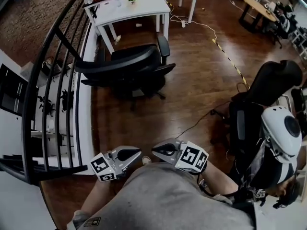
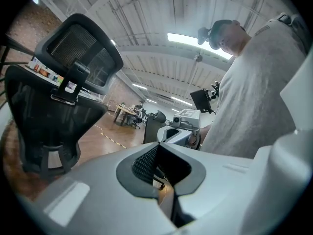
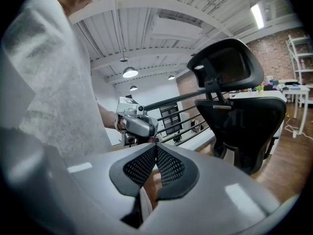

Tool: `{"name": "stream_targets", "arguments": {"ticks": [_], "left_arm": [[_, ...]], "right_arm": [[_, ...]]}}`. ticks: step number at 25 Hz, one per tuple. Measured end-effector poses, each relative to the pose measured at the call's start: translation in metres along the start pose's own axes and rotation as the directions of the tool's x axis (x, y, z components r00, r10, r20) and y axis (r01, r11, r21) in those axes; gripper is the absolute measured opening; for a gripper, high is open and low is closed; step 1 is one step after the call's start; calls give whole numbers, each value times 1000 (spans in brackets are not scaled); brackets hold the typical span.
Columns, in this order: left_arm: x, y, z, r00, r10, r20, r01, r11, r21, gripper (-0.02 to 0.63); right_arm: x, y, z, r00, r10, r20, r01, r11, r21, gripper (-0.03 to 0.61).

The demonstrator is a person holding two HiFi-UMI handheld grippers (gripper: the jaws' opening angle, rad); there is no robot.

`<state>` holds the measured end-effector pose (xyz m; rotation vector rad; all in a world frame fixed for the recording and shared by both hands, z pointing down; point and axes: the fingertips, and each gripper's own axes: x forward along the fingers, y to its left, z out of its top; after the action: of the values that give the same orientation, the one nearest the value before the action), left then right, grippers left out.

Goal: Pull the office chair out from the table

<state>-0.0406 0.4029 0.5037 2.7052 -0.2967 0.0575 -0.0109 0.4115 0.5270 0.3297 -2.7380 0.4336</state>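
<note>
The black office chair [image 1: 128,69] stands on the wood floor, a little way off the white table [image 1: 144,6] behind it. Both grippers hang close to my body, well short of the chair, with their tips facing each other. My left gripper [image 1: 138,153] is shut with nothing in it, and so is my right gripper [image 1: 155,150]. In the left gripper view the chair [image 2: 56,102] rises at the left, beyond my left gripper [image 2: 157,147]. In the right gripper view the chair [image 3: 239,114] stands at the right, past my right gripper [image 3: 155,149].
A black stair railing [image 1: 50,85] runs along the left. A second black chair [image 1: 266,92] with a white helmet [image 1: 282,131] near it stands at the right. A cable [image 1: 201,119] and a yellow-black strip [image 1: 230,59] lie on the floor. More desks [image 1: 259,6] stand at the far right.
</note>
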Motion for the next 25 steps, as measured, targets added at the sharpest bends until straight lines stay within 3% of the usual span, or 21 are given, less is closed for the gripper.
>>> {"name": "stream_targets", "arguments": {"ticks": [14,25], "left_arm": [[7,-12,-21,997,-68,-27,67,997,-47,0],[17,-9,-15,997,-77,-9,77,996,-38,0]], "right_arm": [[10,12,-15,1000,-12,18,10,997,83,6],[5,0,-7,999,-36,21,34,997,62,6]]}}
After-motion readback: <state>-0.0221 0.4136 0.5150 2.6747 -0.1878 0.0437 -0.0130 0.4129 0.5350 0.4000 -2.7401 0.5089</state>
